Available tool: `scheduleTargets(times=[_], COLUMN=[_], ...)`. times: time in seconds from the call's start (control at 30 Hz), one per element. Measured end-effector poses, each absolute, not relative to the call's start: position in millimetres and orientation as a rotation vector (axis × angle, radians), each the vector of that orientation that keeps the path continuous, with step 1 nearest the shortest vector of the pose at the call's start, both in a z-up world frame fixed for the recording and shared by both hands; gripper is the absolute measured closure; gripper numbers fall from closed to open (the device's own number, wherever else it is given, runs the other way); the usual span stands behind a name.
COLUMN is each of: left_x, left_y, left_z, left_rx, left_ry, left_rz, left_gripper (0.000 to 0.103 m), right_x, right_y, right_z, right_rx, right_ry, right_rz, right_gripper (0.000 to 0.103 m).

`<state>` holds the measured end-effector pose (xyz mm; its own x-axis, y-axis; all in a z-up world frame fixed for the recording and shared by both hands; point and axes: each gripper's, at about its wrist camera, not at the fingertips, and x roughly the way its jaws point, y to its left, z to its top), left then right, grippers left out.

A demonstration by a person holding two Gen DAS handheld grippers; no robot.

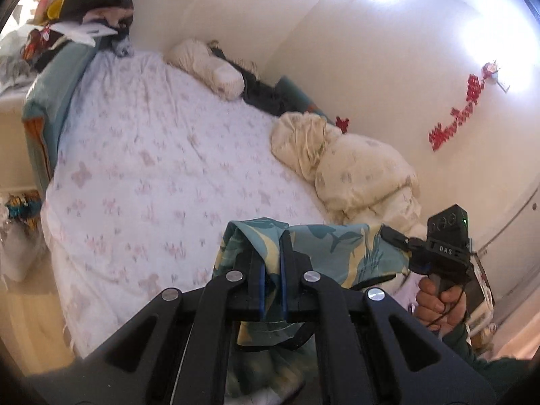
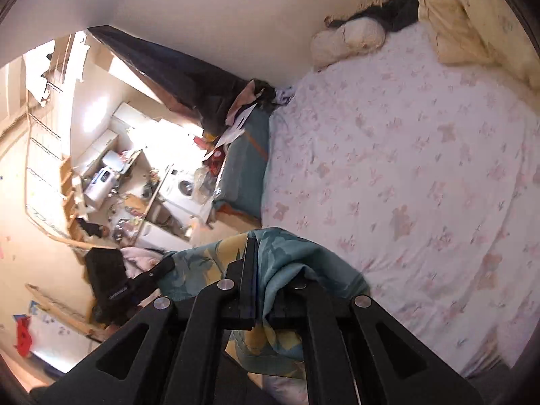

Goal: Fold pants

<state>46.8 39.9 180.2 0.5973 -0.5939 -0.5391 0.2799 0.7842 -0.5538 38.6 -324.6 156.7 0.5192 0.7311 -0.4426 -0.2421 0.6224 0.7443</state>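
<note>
The pants point(image 1: 341, 249) are teal with a yellow and dark leaf print. They hang stretched between my two grippers above the near edge of the bed. My left gripper point(image 1: 272, 246) is shut on one corner of the pants, cloth bunched between its blue pads. My right gripper point(image 2: 266, 260) is shut on the other corner of the pants point(image 2: 209, 266), with cloth draped over one finger. In the left wrist view the right gripper's body point(image 1: 445, 246) shows at the right, held in a hand. In the right wrist view the left gripper's body point(image 2: 111, 283) shows at the left.
The bed point(image 1: 152, 175) has a white sheet with pale pink flowers. A cream duvet point(image 1: 354, 168) is heaped by the wall, with a cream pillow point(image 1: 209, 64) and dark clothes point(image 1: 263, 91) at the far end. A cluttered room point(image 2: 111, 175) lies beyond the bed's teal edge.
</note>
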Motion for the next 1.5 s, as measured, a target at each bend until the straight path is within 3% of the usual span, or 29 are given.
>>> scheduleTargets(times=[0.33,0.47,0.8,0.93,1.07,1.2,1.3,1.33,1.5], left_x=[79.7,72.8,40.4,32.4,33.4,36.2,45.7,50.0,51.7], left_y=[41.8,43.7,20.3,32.6,45.0,25.9,-8.2,-15.9,-19.0], left_z=[176.1,127.2,-104.6,-129.4,-98.5,-68.1,-81.2,-89.6,-142.5], left_rx=[-0.374,-0.341,-0.203,-0.164,-0.115,-0.102,-0.073,-0.076,0.014], left_ry=[0.719,0.828,1.386,1.518,1.407,1.275,1.325,1.355,1.488], left_rz=[-0.393,-0.366,-0.177,-0.101,-0.068,-0.155,-0.275,-0.296,-0.133], left_gripper=[0.099,0.098,0.098,0.097,0.097,0.097,0.097,0.096,0.096], right_x=[87.9,82.8,57.3,33.5,29.5,29.2,41.5,46.5,55.4], right_y=[-304.6,-296.4,-281.3,-274.9,-294.8,-300.0,-292.3,-287.3,-264.9], right_z=[169.5,143.2,-97.6,-136.1,-104.5,-57.5,-46.7,-53.4,-130.0], right_rx=[0.602,0.552,0.473,0.280,0.243,0.142,0.109,0.124,0.150], right_ry=[0.812,0.868,1.470,1.642,1.600,1.432,1.375,1.398,1.589], right_rz=[0.612,0.599,0.399,0.314,0.227,0.205,0.231,0.263,0.304], right_gripper=[0.099,0.099,0.097,0.090,0.081,0.052,0.053,0.058,0.071])
